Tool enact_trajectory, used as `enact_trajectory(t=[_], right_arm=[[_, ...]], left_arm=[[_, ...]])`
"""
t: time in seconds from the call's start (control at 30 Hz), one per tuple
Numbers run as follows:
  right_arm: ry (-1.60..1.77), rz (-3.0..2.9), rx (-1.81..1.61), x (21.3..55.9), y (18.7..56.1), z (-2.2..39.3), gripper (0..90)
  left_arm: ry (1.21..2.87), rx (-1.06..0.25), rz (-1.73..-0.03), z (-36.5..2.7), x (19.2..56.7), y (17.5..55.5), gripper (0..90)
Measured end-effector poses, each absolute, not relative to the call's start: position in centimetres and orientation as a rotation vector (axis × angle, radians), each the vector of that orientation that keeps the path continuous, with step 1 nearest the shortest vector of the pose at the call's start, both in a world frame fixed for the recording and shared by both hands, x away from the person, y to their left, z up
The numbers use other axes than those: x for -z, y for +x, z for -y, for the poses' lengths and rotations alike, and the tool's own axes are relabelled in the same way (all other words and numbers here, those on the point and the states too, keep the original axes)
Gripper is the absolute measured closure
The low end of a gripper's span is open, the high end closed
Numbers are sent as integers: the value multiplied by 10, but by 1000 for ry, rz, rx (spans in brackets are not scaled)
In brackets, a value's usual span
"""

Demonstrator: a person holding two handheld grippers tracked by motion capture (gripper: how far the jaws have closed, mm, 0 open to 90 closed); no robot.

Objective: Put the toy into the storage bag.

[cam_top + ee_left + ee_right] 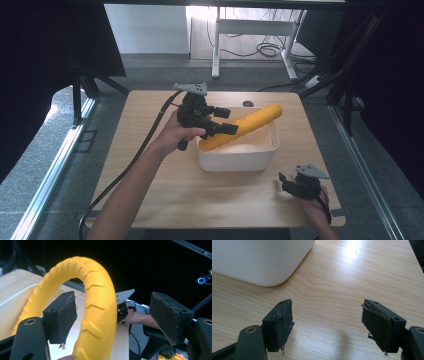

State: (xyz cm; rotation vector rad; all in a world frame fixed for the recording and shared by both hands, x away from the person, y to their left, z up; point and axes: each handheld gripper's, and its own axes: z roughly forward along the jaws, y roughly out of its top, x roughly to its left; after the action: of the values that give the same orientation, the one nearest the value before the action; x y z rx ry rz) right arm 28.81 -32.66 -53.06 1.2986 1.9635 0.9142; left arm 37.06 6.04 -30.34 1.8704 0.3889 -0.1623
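Looking down, I see the wooden table [165, 185] carrying a white bin [239, 155], with the yellow ring [247, 127] leaning inside it across the rim. My left gripper [226, 121] stands spread wide around the ring, pads off it. My right gripper [286, 183] rests apart, empty, near the table's corner.
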Motion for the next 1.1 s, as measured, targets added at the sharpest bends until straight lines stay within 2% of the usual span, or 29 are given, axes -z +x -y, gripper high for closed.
enact_trajectory(t=[0.2,0.53,0.9,1.1], right_arm=[[1295,-1969,-908,531,288,325,249],[1293,-1979,-907,532,289,322,248],[1278,-1997,-900,534,292,320,248],[1281,-1997,-903,534,292,320,247]], left_arm=[[1833,149,-424,-85,304,366,222],[1831,-24,-541,-125,316,351,278],[1827,-137,-633,-152,347,333,302],[1832,-154,-684,-166,367,323,304]])
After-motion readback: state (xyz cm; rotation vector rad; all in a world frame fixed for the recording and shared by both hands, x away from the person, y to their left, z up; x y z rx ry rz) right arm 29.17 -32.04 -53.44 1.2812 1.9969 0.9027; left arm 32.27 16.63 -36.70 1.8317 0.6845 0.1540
